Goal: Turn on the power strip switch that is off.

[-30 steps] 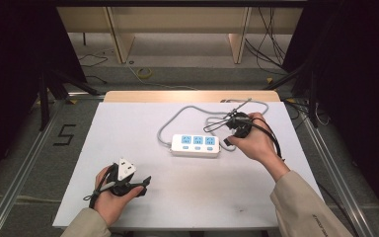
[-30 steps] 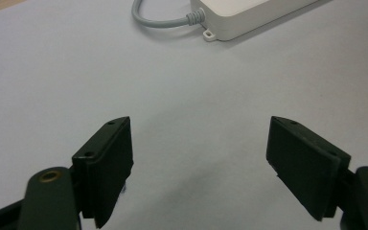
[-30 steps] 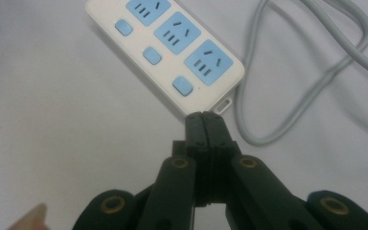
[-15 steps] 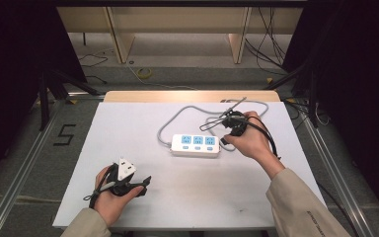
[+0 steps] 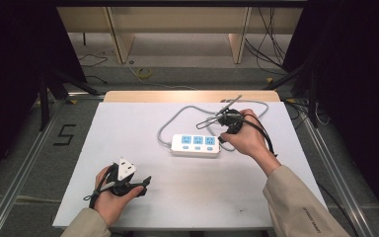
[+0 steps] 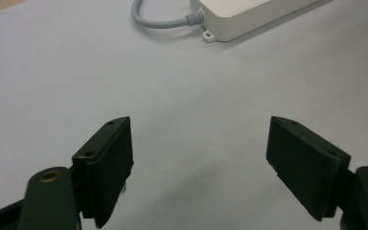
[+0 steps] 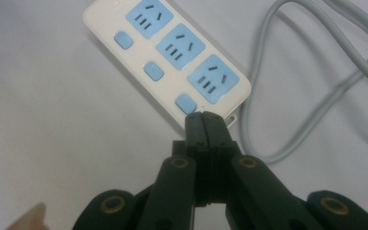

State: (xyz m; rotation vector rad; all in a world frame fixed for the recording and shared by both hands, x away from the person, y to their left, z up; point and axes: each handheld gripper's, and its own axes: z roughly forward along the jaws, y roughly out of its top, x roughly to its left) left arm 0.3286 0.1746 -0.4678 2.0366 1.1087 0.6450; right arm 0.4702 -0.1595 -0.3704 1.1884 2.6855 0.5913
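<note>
Apparently the right hand-held gripper (image 7: 205, 125), jaws pressed together on nothing, is hovering at the end of the power strip (image 7: 165, 55), tips just beside the nearest blue switch (image 7: 186, 103). No switch looks pressed yet; judging from this, the pressing is about to begin and all three are left. The left hand-held gripper (image 6: 199, 165), jaws wide apart and empty, is resting over the bare desk (image 6: 52, 72), with the strip's grey cord (image 6: 160, 21) well ahead of it.
</note>
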